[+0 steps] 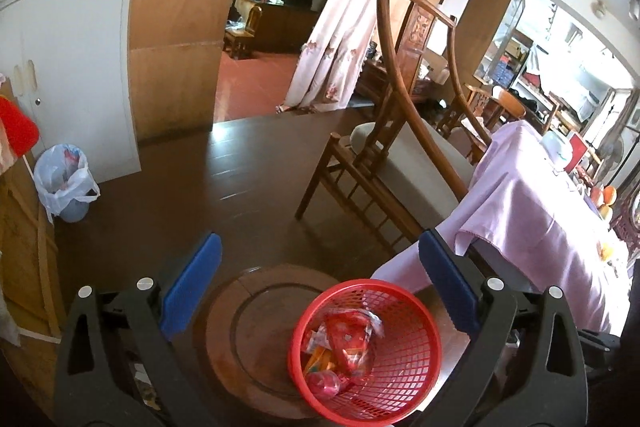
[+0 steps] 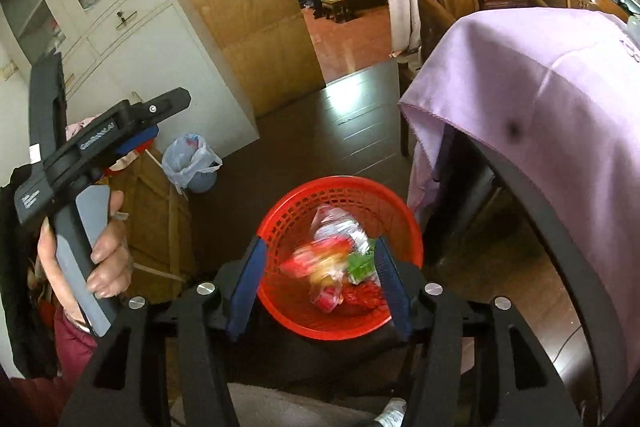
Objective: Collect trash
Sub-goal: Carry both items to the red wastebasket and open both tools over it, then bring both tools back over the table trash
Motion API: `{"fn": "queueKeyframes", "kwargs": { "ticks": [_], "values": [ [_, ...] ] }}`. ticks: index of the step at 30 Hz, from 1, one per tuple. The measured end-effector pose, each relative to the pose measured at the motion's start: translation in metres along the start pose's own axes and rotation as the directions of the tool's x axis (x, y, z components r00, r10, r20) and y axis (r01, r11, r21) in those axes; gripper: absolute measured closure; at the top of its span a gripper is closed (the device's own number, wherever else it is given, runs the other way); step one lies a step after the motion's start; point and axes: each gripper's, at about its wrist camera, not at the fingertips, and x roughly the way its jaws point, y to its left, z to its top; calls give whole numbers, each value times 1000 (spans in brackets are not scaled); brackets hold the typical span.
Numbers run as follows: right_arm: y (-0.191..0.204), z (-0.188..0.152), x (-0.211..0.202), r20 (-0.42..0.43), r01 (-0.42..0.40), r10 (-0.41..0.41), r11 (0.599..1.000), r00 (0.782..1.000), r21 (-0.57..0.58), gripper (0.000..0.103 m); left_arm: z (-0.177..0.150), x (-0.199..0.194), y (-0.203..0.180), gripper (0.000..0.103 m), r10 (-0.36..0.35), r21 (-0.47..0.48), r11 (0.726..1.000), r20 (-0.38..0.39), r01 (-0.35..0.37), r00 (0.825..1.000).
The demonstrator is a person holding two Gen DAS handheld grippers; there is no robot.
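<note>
The red plastic mesh basket [image 1: 366, 345] sits low and right of centre in the left wrist view, standing on a round dark wooden stool [image 1: 256, 327]; it holds crumpled wrappers [image 1: 344, 343], mostly red with clear film and a bit of orange. The left gripper [image 1: 320, 295] stands with its blue pads spread wide and nothing between them, the basket below and beyond the tips. In the right wrist view the basket lies at lower centre, and the right gripper [image 2: 320, 285] hangs directly over it, jaws partly apart; a blurred bundle of wrappers shows between the pads, red, yellow, green and clear, and I cannot tell whether it is touching them or already loose. The person's hand [image 2: 94, 259] grips the other tool's handle at the left edge. A purple tablecloth [image 2: 540, 99] drapes the table on the right, close beside the basket. A lined waste bin with a white plastic bag [image 2: 192, 163] stands by the cabinet, left of centre. Risks, as I judge them: light film may cling to a pad and ride back out; the basket is light and near the stool's edge, so a knock from either claw could tip it; the hanging cloth could snag a finger.
</note>
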Motion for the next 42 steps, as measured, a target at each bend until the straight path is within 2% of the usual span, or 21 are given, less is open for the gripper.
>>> {"fn": "queueKeyframes", "kwargs": {
  "ticks": [7, 13, 17, 23, 26, 31, 35, 42],
  "values": [
    [-19, -6, -39, 90, 34, -37, 999, 995, 37, 45, 4, -4, -12, 8, -35, 9, 999, -5, 35, 999],
    [-49, -21, -81, 176, 85, -100, 992, 979, 91, 38, 4, -17, -45, 8, -79, 66, 995, 7, 79, 997],
    [-69, -31, -111, 234, 105, -138, 984, 962, 146, 34, 2, -25, -77, 7, -127, 119, 985, 3, 126, 992],
    [-111, -60, -163, 318, 147, -223, 958, 921, 247, 23, -16, -31, -135, 7, -194, 214, 956, -47, 199, 980],
    [-136, -79, -191, 351, 174, -280, 937, 894, 304, 20, -33, -30, -174, 7, -214, 283, 930, -101, 234, 972],
    [-191, -118, -239, 388, 228, -403, 877, 829, 424, 16, -60, -28, -229, 7, -234, 384, 880, -162, 280, 959],
    [-237, -149, -272, 381, 268, -509, 804, 772, 530, 16, -72, -22, -282, 7, -252, 456, 830, -205, 320, 946],
    [-311, -188, -307, 324, 324, -648, 675, 689, 663, 15, -78, 12, -367, 7, -264, 510, 770, -292, 383, 919]
  ]
}}
